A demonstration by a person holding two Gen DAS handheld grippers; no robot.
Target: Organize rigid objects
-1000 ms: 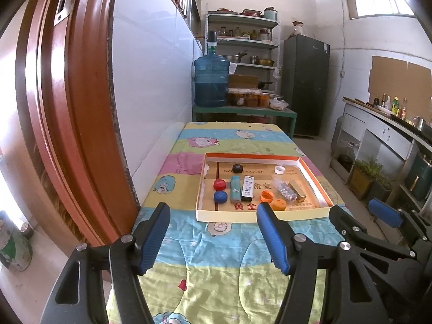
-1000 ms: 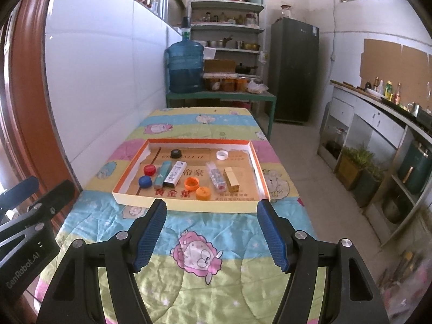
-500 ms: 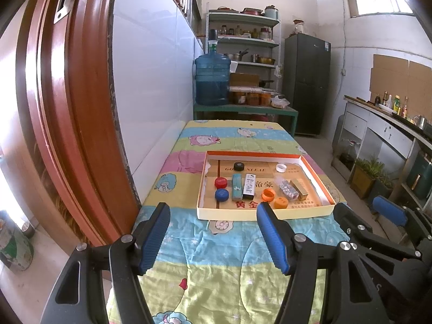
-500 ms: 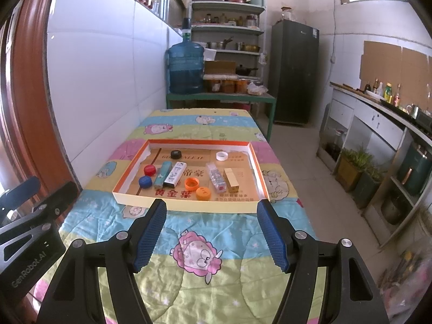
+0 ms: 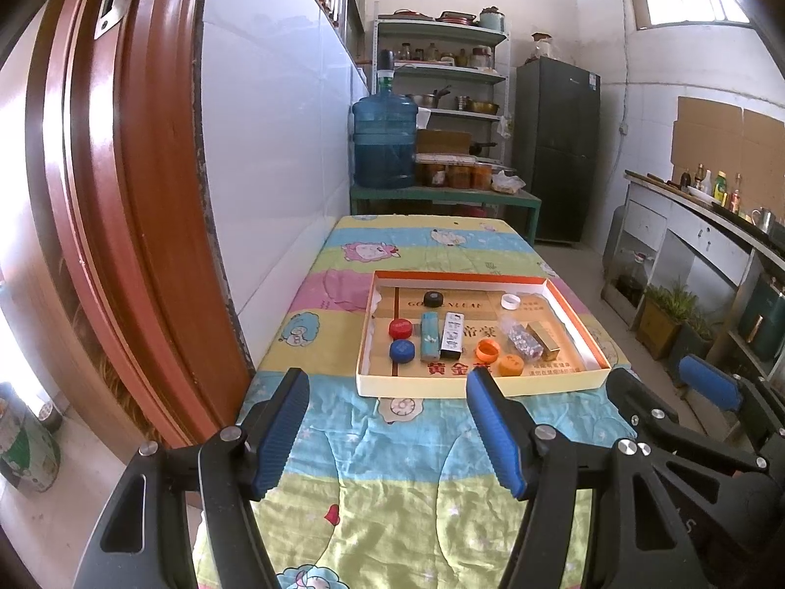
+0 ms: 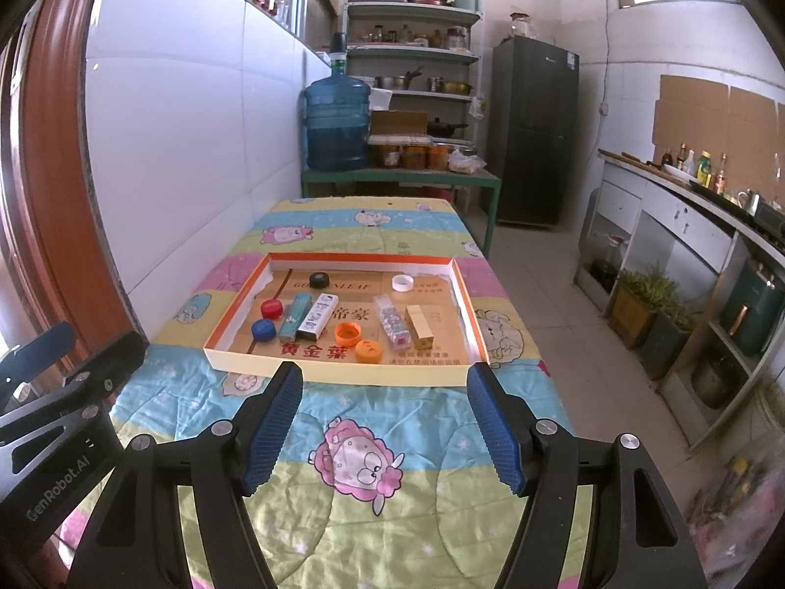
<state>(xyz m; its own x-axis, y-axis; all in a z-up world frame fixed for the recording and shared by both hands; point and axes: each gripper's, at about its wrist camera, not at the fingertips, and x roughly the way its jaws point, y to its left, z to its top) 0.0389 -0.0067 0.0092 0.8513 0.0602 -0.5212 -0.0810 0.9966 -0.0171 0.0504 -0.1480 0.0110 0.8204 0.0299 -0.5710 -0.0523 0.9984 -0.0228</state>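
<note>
A shallow cardboard tray with an orange rim lies on the quilt-covered table. Inside are a red cap, a blue cap, a black cap, a white cap, two orange caps, a teal lighter, a white box, a clear packet and a gold box. My left gripper and right gripper are open and empty, held above the quilt short of the tray's near edge.
A white wall and a red-brown door frame run along the table's left. A green bench with a blue water jug stands behind the table. A fridge, shelves and a counter lie to the right across the floor.
Both grippers have drawn back slightly, so the tray sits a little farther away in both views. Both stay open and nothing in the tray has moved.
</note>
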